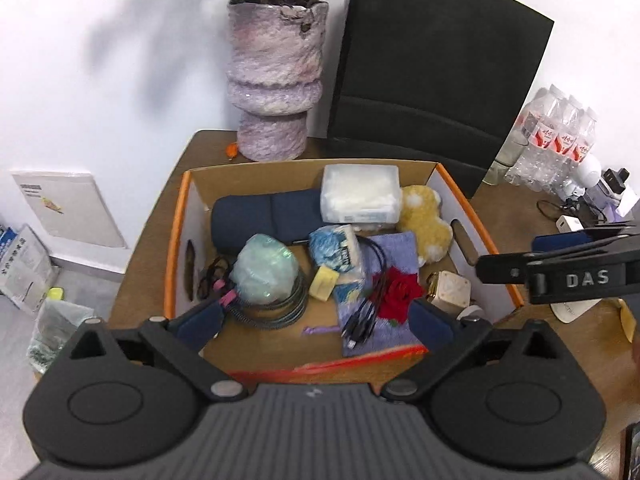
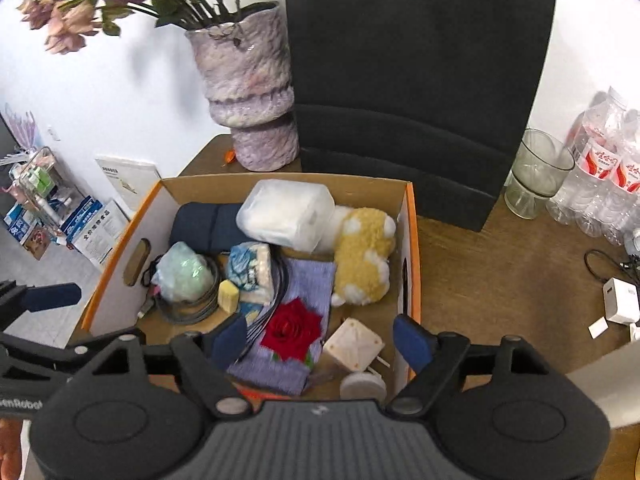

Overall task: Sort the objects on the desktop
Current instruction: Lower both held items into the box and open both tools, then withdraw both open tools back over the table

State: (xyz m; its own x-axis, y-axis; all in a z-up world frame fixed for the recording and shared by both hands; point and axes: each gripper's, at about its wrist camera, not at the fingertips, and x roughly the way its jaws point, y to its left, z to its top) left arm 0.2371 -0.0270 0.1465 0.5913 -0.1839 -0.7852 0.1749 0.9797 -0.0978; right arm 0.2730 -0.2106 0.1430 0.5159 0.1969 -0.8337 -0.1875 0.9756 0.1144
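Left wrist view: the left gripper [image 1: 316,320] hovered over the cardboard box [image 1: 178,240], fingers spread, empty; most objects already lay inside.

Right wrist view: the right gripper [image 2: 322,338], fingers spread, held nothing; a charger [image 2: 620,304], possibly unsorted, remained on the surface [image 2: 500,280].

A: Box count? 
B: One cardboard box [image 1: 180,240] logged. Counted inside: one clear plastic container [image 1: 360,194], one yellow plush toy [image 1: 426,224], one red rose [image 1: 398,294], one purple cloth [image 1: 394,248], one navy pouch [image 1: 260,216], one tissue pack [image 1: 340,250].

A: Outside it? 
B: One vase [image 1: 276,80], one black paper bag [image 1: 432,68], one glass bowl [image 2: 538,172]. Bottles [image 2: 600,176] shrink-wrapped, count not readable.

A: Cables? 
B: One grey coil [image 1: 288,304], one black bundle [image 1: 370,300].
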